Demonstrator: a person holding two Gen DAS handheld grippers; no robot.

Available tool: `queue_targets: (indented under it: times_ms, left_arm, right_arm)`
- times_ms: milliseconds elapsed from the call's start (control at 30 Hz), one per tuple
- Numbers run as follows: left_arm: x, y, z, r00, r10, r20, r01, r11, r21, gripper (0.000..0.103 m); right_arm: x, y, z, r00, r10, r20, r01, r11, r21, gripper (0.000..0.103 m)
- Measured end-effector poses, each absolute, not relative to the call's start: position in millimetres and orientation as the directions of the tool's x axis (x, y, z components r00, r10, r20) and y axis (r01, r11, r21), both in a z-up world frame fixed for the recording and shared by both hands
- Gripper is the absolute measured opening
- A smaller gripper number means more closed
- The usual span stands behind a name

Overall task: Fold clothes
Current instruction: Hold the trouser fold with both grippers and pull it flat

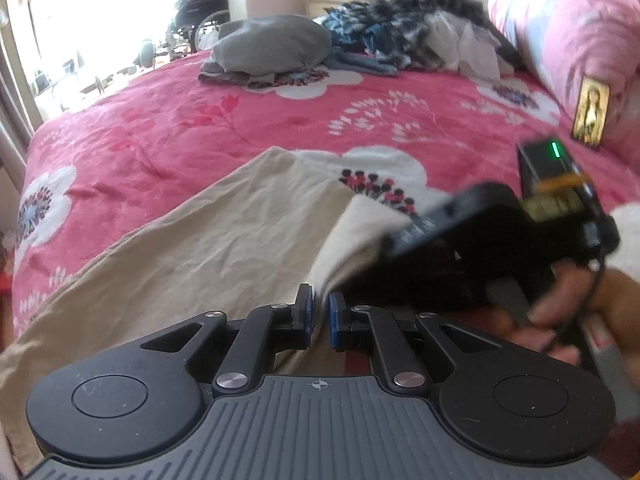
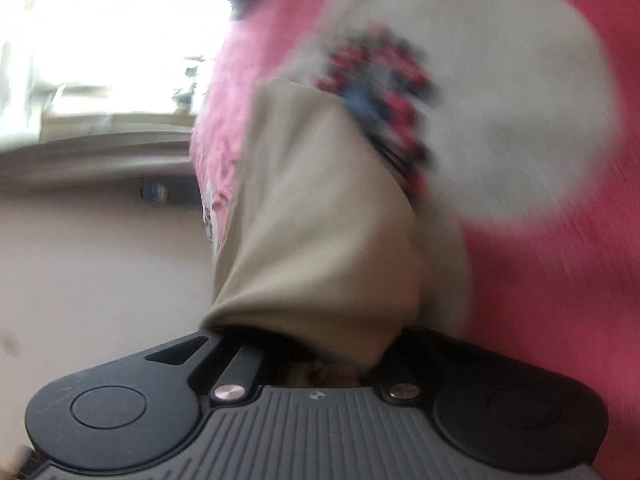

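Pink floral bed [image 1: 168, 128] carries the beige cloth [image 1: 208, 248] near its front edge. Left claw [image 1: 319, 312] pinches a fold; right claw [image 1: 404, 256] is clamped on a bunched edge. Fold seems underway; next, carry that edge across and lay it flat.

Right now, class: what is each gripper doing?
Left gripper: shut on the beige garment.
Right gripper: shut on the same beige garment.
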State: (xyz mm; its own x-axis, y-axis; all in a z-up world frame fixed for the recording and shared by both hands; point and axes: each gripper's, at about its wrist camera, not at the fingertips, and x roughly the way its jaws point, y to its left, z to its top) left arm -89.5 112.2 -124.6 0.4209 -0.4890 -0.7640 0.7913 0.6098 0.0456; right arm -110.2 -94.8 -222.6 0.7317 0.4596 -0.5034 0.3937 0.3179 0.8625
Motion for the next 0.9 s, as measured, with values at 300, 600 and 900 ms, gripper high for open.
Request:
queue_targets:
  times_ms: [300,600,900]
  left_arm:
    - [-99,94,-140,0.456,-0.379,-0.805,0.811,0.550,0.200,0.046]
    - [-79,87,-144,0.438,-0.354,-0.826,0.784,0.601,0.157,0.044]
    - [-80,88,-146,0.506,-0.323,-0.800,0.733,0.650,0.202,0.019]
  right_arm:
    - [-101,-94,-202,0.752,0.442,-0.488,0.300,0.430,0.851,0.003]
    - [-131,-102,-186,0.756,0.429,-0.495,0.219,0.546,0.808,0.003]
    - [-137,-107,-173,0.755,0.434,-0.491,0.179,0.584,0.792,0.003]
